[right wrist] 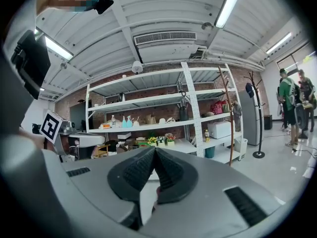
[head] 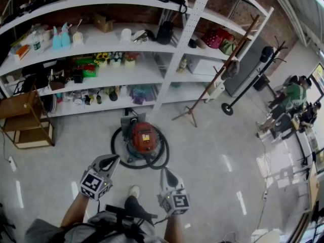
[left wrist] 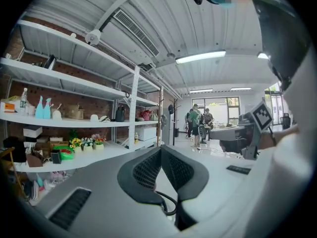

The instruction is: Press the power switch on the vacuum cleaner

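Vacuum cleaner: A round red canister vacuum cleaner (head: 144,137) stands on the pale floor (head: 217,156), just in front of the white shelving (head: 185,39). It carries a light label patch on its top and a grey part at the end nearer the shelves.
Hose: A black hose (head: 117,151) lies coiled on the floor in a loop round the canister.
Heading: In the head view, the machine's long axis runs from the shelving toward the person, with the grey end pointing at the shelves and the red dome toward the person's shoe (head: 134,191).
Left gripper: The left gripper (head: 113,159) hangs above the floor on the near side of the hose loop, apart from the canister. Its own view shows the ribbed pads (left wrist: 148,170) pressed together at the tips with nothing between them.
Right gripper: The right gripper (head: 164,172) is held beside the left, also short of the vacuum cleaner. Its jaws meet tip to tip and are empty.
Hard to make out: The power switch cannot be picked out on the canister at this size. Both gripper views look level across the room, and neither shows the vacuum cleaner.
Background: People (head: 289,101) stand well apart at the right edge.
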`<action>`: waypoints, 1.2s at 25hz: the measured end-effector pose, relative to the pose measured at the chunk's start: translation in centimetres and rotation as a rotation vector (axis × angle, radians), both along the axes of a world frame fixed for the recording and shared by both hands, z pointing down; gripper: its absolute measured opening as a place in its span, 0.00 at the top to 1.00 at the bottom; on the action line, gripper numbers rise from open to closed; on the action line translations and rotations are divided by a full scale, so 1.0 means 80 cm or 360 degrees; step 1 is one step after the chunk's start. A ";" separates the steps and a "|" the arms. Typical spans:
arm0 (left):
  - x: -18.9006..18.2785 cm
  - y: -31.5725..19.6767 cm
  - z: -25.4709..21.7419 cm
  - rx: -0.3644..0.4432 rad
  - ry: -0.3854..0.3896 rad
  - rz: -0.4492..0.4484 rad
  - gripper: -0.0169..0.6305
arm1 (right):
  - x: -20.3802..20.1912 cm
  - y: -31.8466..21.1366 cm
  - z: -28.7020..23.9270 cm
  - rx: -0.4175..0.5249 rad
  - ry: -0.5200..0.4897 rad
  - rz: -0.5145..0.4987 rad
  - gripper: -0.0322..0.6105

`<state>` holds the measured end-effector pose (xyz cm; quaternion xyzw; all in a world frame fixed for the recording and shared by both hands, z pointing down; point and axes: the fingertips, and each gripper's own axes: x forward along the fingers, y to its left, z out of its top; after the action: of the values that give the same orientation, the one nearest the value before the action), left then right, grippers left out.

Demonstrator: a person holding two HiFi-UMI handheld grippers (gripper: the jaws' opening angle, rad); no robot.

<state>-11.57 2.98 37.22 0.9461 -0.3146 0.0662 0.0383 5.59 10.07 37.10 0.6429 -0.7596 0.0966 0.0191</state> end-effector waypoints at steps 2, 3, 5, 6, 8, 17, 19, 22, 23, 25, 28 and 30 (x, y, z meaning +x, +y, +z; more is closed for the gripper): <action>0.014 -0.014 -0.001 0.0005 0.0014 0.0010 0.96 | 0.011 -0.017 0.001 -0.0017 -0.0001 -0.0015 0.93; 0.022 -0.020 -0.002 0.0010 0.0023 0.0016 0.96 | 0.017 -0.024 0.001 -0.0023 -0.0002 -0.0024 0.93; 0.037 -0.033 -0.005 0.0018 0.0028 0.0011 0.96 | 0.031 -0.039 0.002 -0.0033 -0.0007 -0.0036 0.93; 0.044 -0.039 -0.006 0.0015 0.0024 0.0004 0.96 | 0.039 -0.045 0.002 -0.0038 -0.0011 -0.0040 0.93; 0.058 -0.052 -0.003 0.0005 0.0016 -0.0009 0.96 | 0.055 -0.060 0.004 -0.0036 -0.0016 -0.0059 0.93; 0.105 -0.105 0.007 -0.0030 -0.0046 -0.0094 0.96 | 0.106 -0.115 0.010 -0.0029 -0.0042 -0.0151 0.93; 0.111 -0.115 0.010 -0.0024 -0.0064 -0.0123 0.96 | 0.115 -0.125 0.013 -0.0025 -0.0051 -0.0176 0.93; 0.120 -0.123 0.014 -0.0022 -0.0091 -0.0128 0.96 | 0.127 -0.136 0.016 -0.0025 -0.0071 -0.0187 0.93; 0.124 -0.124 0.013 -0.0026 -0.0095 -0.0127 0.96 | 0.131 -0.139 0.017 -0.0029 -0.0077 -0.0185 0.93; 0.132 -0.126 0.016 -0.0038 -0.0109 -0.0121 0.96 | 0.140 -0.144 0.020 -0.0035 -0.0077 -0.0187 0.93; 0.139 -0.132 0.023 -0.0051 -0.0139 -0.0105 0.96 | 0.150 -0.154 0.026 -0.0039 -0.0071 -0.0188 0.93; 0.143 -0.138 0.026 -0.0056 -0.0155 -0.0100 0.96 | 0.155 -0.158 0.031 -0.0042 -0.0075 -0.0178 0.93</action>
<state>-0.10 -8.08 39.27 0.9307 -0.3444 0.1165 0.0415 17.96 -2.57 39.54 0.5967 -0.7932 0.1205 0.0151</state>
